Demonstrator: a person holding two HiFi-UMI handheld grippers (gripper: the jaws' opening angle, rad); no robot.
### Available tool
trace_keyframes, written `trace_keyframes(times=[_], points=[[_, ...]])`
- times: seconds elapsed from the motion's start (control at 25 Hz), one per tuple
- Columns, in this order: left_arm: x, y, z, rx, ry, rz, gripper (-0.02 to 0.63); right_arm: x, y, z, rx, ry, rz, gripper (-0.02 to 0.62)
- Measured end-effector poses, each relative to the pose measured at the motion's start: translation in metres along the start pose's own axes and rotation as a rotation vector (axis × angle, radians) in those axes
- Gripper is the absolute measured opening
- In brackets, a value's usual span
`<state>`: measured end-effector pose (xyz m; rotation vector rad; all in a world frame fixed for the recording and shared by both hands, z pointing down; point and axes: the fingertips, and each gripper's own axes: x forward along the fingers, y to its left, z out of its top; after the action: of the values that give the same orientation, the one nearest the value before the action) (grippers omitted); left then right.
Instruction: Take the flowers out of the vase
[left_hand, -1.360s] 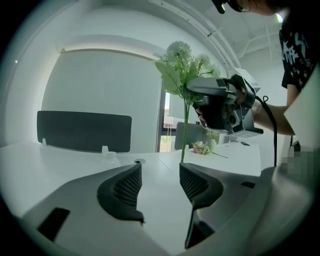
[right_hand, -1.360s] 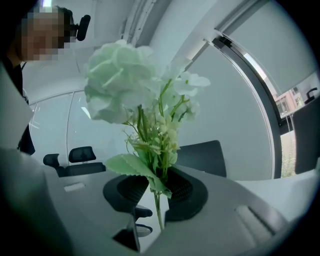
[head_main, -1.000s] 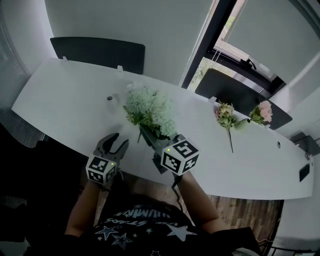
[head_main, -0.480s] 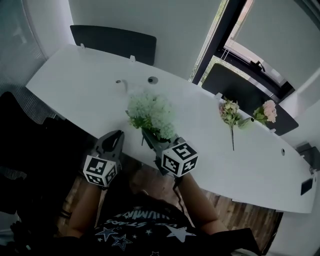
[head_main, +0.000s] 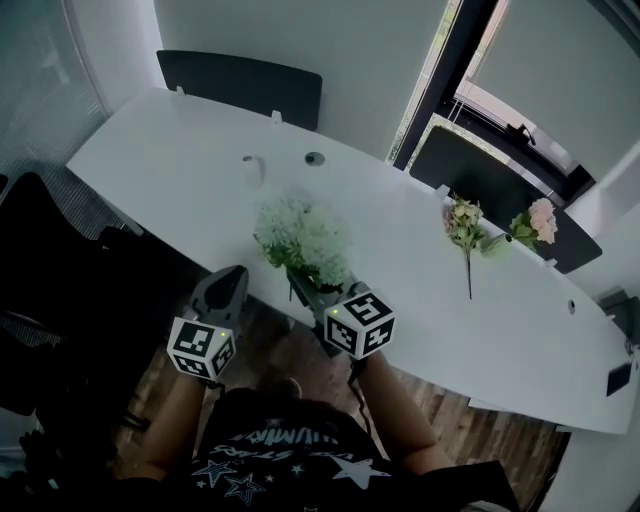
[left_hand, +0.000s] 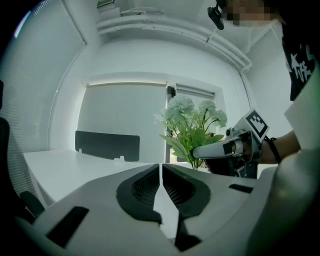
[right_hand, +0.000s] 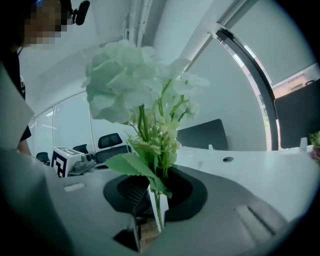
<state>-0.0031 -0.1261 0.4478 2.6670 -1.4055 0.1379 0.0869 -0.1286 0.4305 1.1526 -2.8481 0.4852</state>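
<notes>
Counter (head_main: 180, 170): white, smooth, with a soft sheen.
White flower bunch (head_main: 300, 232): matt pale petals; matt green leaves with toothed edges.
Right claw (right_hand: 152, 195): pale grey matt plastic shell; pads (right_hand: 133, 192) black and finely ribbed.
Floor (head_main: 290, 350): brown wood planks, dull finish.
Shirt (head_main: 270, 450): black cloth with pale printed stars.
Chair back (head_main: 240, 85): dark, matt.

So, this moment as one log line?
right gripper: shut on white bouquet | left gripper: jaws just closed, nothing between | pink flowers: on table
</notes>
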Motion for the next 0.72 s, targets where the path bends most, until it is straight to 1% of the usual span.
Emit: trace_keyframes(times=[0.16, 0.32, 0.56, 0.72], points=[[-0.014, -0.001, -0.005, -0.021, -0.008, -0.003, 0.025, 0.000, 0.010, -0.010, -0.003, 0.019, -0.014, 0.080], [-0.036, 0.001, -0.009, -0.038, -0.008, 0.004, 0.025, 0.000, 0.030, -0.017, -0.004, 0.035, -0.010, 0.078], [-0.087, 0.007, -0.016, -0.047, -0.006, 0.014, 0.025, -0.001, 0.083, -0.033, -0.005, 0.050, 0.019, 0.078], [-0.123, 0.004, -0.021, -0.057, -0.015, 0.021, 0.024, -0.010, 0.114, -0.049, 0.010, 0.064, 0.019, 0.078]])
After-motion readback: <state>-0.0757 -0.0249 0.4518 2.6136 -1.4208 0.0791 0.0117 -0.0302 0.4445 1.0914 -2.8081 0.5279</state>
